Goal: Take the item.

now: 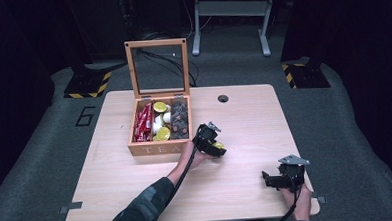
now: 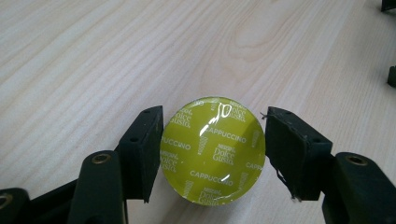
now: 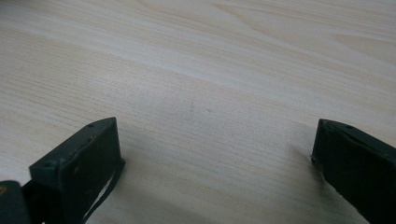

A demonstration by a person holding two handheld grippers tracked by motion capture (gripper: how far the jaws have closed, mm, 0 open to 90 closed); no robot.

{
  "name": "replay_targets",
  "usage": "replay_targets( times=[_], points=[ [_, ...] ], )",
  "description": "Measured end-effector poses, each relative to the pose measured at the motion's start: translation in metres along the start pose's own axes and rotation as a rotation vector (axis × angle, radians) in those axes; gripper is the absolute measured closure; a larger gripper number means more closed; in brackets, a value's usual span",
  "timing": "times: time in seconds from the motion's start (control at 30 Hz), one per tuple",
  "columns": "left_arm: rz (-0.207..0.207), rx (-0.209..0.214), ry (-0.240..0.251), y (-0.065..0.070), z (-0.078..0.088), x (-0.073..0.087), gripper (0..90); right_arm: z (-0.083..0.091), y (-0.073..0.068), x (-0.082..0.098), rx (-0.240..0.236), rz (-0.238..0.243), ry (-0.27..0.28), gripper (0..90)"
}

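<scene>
- High view: the left gripper (image 1: 216, 148) is hanging just off the right front corner of the wooden tea box (image 1: 159, 148), with a speck of yellow-green, the coffee capsule (image 1: 219, 146), sitting at its tip. The box is lying to that gripper's left, lid standing open, its three compartments holding red sachets (image 1: 143, 124), more capsules and dark pods. The right gripper (image 1: 273, 180) is resting well apart, toward the near right part of the table (image 1: 254, 118), so the left hand is by far the nearer one to both capsule and box.
- Left gripper view: the jaws are pinching the coffee capsule (image 2: 212, 150) across its width, one pad pressing on each side of the round rim. The foil face is pointing toward the camera, so the capsule's short axis is running along the gripper and its disc is lying square across the jaws. Bare table (image 2: 93, 56) is lying beyond the capsule; whether the capsule is touching the wood I cannot tell.
- Right gripper view: the jaws are standing spread wide, nothing between the pads, with plain tabletop (image 3: 210, 70) ahead of them.
- Judgement: the coming move seems to be turning on the short gap between capsule and wood, straight ahead of the left jaws.
</scene>
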State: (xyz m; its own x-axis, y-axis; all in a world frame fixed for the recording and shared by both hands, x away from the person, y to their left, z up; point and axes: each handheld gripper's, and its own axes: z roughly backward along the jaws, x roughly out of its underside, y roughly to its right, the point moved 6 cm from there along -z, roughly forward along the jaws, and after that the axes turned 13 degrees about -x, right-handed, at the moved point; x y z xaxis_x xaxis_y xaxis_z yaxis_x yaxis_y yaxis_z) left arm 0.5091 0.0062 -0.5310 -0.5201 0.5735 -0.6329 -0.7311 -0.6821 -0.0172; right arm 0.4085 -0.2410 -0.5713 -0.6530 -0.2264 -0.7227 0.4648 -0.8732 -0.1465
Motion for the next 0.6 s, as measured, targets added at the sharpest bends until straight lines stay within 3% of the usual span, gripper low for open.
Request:
replay_targets(
  times=[0.2, 0.43, 0.6],
  points=[
    [-0.001, -0.001, 0.001, -0.002, 0.001, -0.001, 37.1, 0.000, 0.000, 0.000, 0.000, -0.001, 0.000, 0.6],
    [-0.015, -0.020, 0.032, -0.002, 0.013, -0.005, 21.4, 0.000, 0.000, 0.000, 0.000, 0.000, 0.000, 0.6],
    [-0.017, -0.024, 0.047, -0.005, 0.026, -0.006, 15.3, 0.000, 0.000, 0.000, -0.001, -0.005, 0.002, 0.6]
  ],
)
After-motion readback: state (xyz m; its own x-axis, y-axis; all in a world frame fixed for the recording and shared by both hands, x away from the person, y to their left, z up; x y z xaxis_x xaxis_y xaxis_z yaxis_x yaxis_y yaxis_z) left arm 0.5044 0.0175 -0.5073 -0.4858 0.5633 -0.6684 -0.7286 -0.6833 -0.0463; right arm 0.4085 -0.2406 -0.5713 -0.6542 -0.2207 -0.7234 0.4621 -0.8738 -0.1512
